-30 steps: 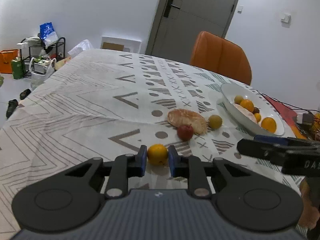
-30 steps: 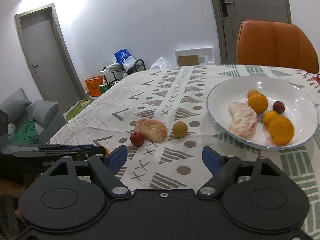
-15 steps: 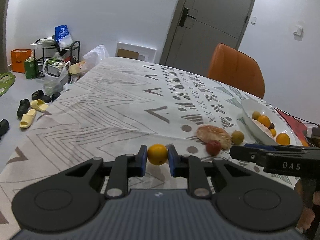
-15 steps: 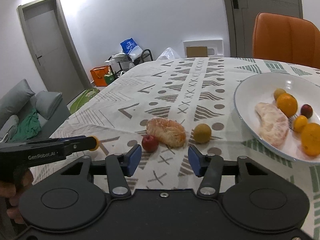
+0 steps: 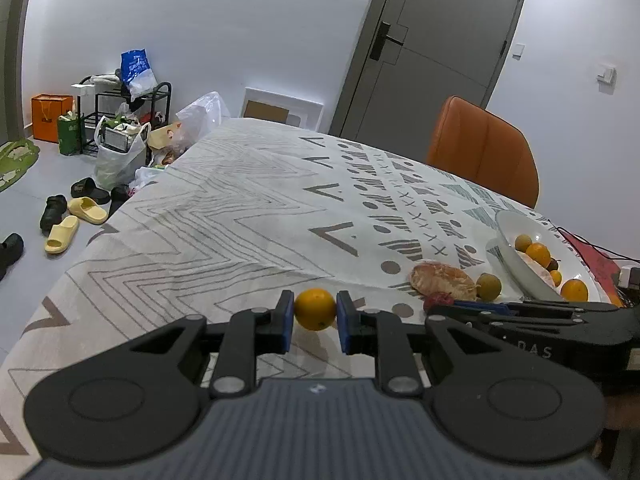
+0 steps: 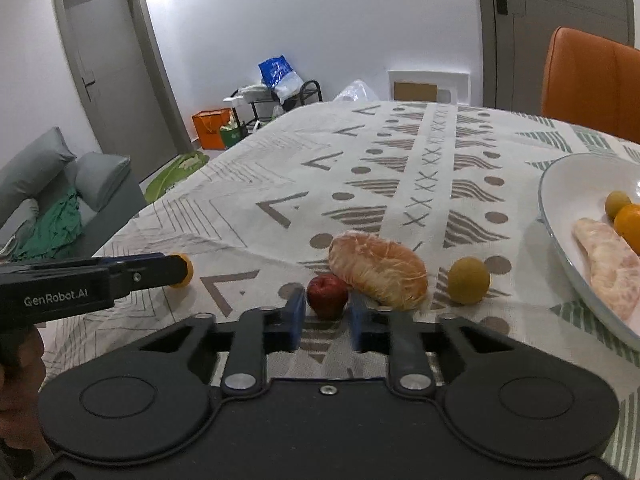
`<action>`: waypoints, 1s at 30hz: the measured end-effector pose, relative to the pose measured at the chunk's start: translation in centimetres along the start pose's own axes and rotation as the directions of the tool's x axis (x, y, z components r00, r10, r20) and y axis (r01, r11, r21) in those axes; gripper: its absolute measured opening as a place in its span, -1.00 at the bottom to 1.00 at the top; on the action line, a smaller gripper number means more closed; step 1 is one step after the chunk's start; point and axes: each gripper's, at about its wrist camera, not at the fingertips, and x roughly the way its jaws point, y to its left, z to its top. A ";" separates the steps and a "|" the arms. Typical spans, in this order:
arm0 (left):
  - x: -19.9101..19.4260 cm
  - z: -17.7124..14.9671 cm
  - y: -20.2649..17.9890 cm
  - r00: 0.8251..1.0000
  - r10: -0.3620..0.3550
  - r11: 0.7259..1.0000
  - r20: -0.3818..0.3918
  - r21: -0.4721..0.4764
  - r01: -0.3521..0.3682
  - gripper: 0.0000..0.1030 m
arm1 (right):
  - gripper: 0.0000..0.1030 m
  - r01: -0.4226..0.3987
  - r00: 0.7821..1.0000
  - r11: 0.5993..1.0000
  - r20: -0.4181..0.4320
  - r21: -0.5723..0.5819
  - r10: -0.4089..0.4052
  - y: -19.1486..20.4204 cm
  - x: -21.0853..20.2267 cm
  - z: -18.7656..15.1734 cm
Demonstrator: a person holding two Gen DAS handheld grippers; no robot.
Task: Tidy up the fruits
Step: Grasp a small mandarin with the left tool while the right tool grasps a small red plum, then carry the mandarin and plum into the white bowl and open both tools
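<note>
A: Where does the plate [image 6: 560,168] lie from each pair of tongs?

B: At the right edge in both views. The left gripper [image 5: 315,314] pinches an orange [image 5: 315,309] at lower centre of its view, lifted just clear of the cloth [image 5: 240,216]. The right gripper [image 6: 327,308] has its pads tight on the red fruit [image 6: 327,295], which sits on the cloth at lower centre.

A: Which hand is nearer the plate?

B: The right one, I judge; its view shows the rim close by, while the left one's plate [image 5: 516,264] sits further off, beyond the right tongs.

A: Anything in between?

B: The peeled pomelo [image 6: 378,274] touches the red fruit's right side, long axis running left to right, and a yellow-green fruit [image 6: 468,280] lies just past it. A lift up before crossing looks wise.

A: Room inside?

B: Fruit crowds the right part; the near left part looks bare.
</note>
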 end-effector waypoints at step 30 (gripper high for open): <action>2.3 1.1 -10.4 0.986 -0.164 0.976 0.004 0.143 0.162 -0.60 | -0.61 0.112 0.977 0.983 0.163 0.143 -0.135 -7.6 -9.8 -1.8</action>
